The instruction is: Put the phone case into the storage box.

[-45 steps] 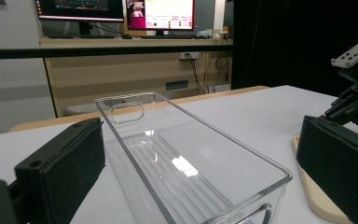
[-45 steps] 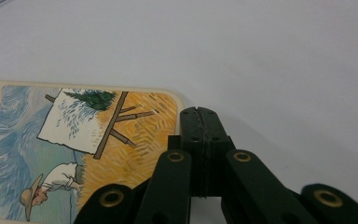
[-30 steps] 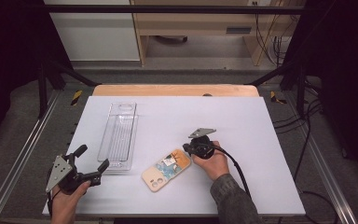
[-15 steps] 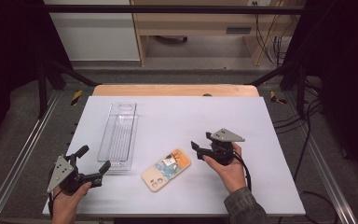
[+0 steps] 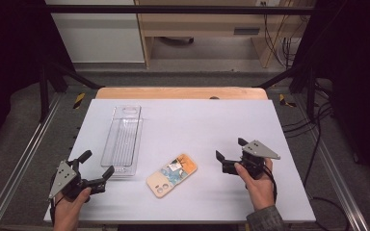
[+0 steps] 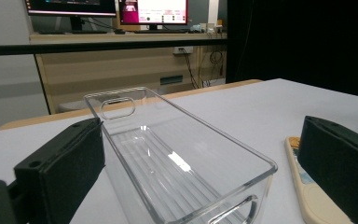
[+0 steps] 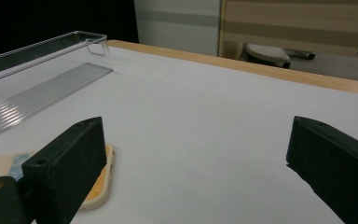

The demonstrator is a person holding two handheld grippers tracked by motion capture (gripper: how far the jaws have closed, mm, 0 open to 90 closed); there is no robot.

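Phone case (image 5: pixel 172 175) — judged light, slightly flexible and slick, best pinched across its long edges — lies flat on the worktop (image 5: pixel 197 125), apart to the left of the right tongs (image 5: pixel 230 157), whose jaws have just been opening, wide and empty. Left tongs (image 5: pixel 98 165) are held open at the clear tray (image 5: pixel 123 140), touching nothing.

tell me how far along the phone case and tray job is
Looks done: the phone case lies flat on the table beside the clear tray, and the right gripper, jaws just opened, is apart from it. In hand: nothing; the left gripper is open, facing the tray's near end. Left, probably: putting the case in the tray.
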